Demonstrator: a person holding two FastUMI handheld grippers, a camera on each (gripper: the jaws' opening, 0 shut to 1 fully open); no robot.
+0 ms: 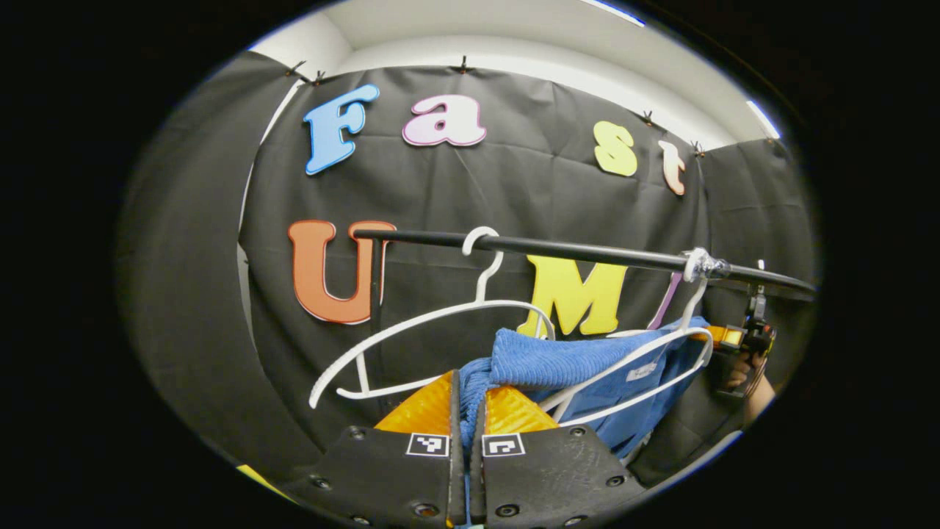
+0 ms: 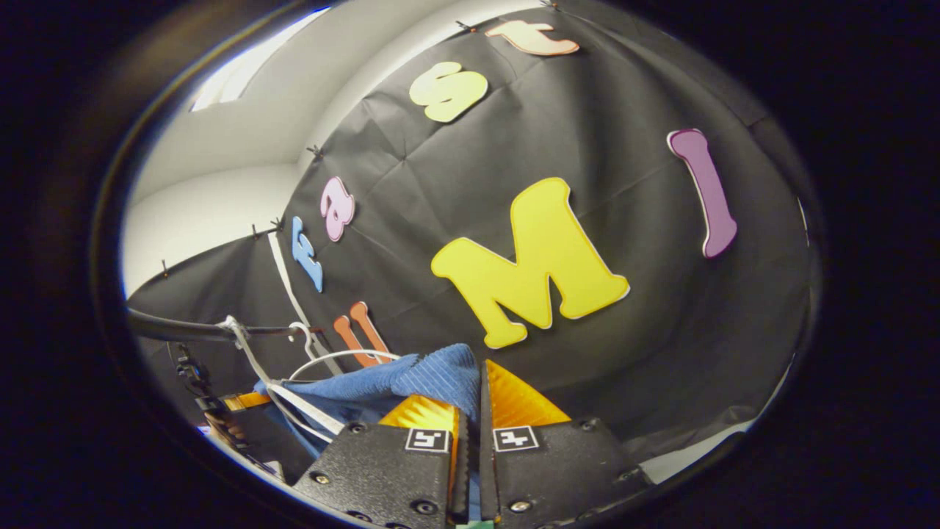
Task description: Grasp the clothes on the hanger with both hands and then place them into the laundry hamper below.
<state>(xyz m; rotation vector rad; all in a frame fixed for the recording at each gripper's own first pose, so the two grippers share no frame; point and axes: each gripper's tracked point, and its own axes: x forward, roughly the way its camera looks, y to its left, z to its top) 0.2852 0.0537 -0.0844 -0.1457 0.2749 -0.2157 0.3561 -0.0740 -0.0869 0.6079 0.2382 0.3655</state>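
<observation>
Two claws, both clamped on the same blue garment [image 1: 580, 367]. Left claw [image 1: 467, 411]: jaws nearly closed, a fold of the blue ribbed cloth pinched between both fingers and running down through the gap. Right claw [image 2: 470, 411]: same state, jaws almost together, a corner of the blue garment [image 2: 411, 378] gripped between them.

Garment location: up at rail height, bunched, draped across a white hanger [image 1: 646, 367] that hooks onto the black rail [image 1: 587, 253] at a taped spot. In the left gripper view the cloth stretches from the left claw across to the right-hand hanger, with a small white label on it. Wire of that hanger crosses in front of the fabric.

Second white hanger [image 1: 440, 323] sits further left on the same rail, bare, tilted, just beside the garment's upper edge.

Far right of the left gripper view: the other claw and the hand [image 1: 749, 371] holding it, below the rail end. In the right gripper view, rail [image 2: 191, 330] and both hangers' hooks are at lower left, with the other claw's body under them.

Hamper: cannot tell where it is.
</observation>
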